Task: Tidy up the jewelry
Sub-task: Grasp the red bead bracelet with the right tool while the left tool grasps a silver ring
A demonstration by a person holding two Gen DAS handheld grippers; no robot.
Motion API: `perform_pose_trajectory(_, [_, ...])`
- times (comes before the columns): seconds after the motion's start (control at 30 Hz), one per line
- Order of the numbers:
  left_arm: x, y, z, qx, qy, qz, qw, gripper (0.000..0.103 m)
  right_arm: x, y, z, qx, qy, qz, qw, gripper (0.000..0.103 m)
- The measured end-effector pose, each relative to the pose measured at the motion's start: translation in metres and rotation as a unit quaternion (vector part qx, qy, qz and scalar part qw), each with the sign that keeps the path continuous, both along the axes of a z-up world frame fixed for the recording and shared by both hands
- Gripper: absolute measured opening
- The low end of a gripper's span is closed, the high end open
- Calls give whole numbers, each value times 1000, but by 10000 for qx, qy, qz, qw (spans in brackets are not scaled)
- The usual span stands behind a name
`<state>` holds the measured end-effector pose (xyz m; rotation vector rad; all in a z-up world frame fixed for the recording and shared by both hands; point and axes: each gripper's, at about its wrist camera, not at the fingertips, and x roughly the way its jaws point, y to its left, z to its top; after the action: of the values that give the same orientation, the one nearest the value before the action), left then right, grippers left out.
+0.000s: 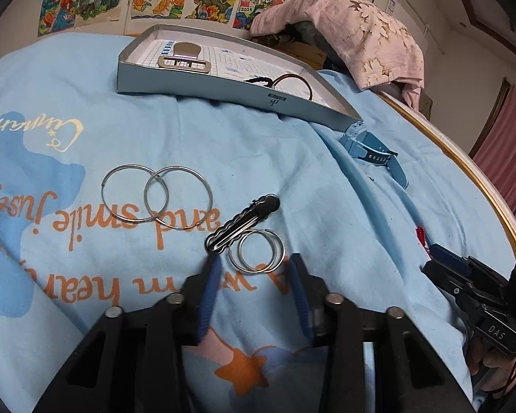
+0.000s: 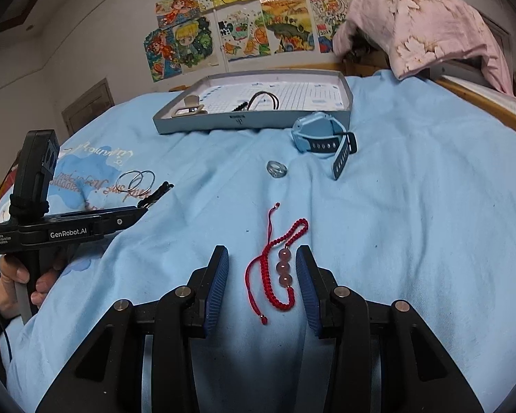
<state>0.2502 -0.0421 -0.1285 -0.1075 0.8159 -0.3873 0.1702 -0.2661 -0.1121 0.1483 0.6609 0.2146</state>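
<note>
Left gripper (image 1: 254, 268): angled down toward the bed, jaws partly apart, blue pads (image 1: 211, 285) pressing on nothing.
Right gripper (image 2: 262, 268): also angled down, jaws partly apart, pads (image 2: 220, 275) clear of contact on both sides.
Left hand (image 2: 24, 275): wrapped around its gripper's handle, fingers curled, dark sleeve at the wrist.
Right hand (image 1: 492, 368): barely visible beneath its gripper's handle.

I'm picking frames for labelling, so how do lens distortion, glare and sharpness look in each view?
Left wrist view: strong fisheye bend in the bed edge, dark vignette corners, glare inside the tray, small hoop rings sharp. Right wrist view: same curvature and vignette, even lighting, red bracelet crisp.
</note>
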Motion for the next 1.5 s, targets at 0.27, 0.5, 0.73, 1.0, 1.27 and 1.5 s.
perform_pose_trajectory(0.27, [-1, 0, -2, -73, 5, -154, 9999, 5, -2, 9, -3, -13, -15, 187, 9998, 23])
perform_pose_trajectory(0.5, [-12, -5, 5, -38, -184, -293, 9994, 1, -9, 11, 0, 44, -202, 301, 9993, 8])
perform_pose_trajectory(0.73, [-18, 7, 10, -113, -206, 49, 9997, 2, -10, 8, 1, 124, -191, 267, 9994, 8])
perform_pose_trajectory(1.0, [2, 4, 7, -44, 177, 127, 9998, 4, 1, 8, -2, 88, -100, 172, 9998, 8])
perform_pose_trajectory(1.27, [0, -3, 11, 53, -53, 55, 10000, 63, 33, 1, -7, 354, 74, 150, 9992, 8])
perform_pose_trajectory(1.5, [12, -11, 4, 301, 112, 84, 9994, 46, 42, 5, -16, 461, 102, 175, 9987, 8])
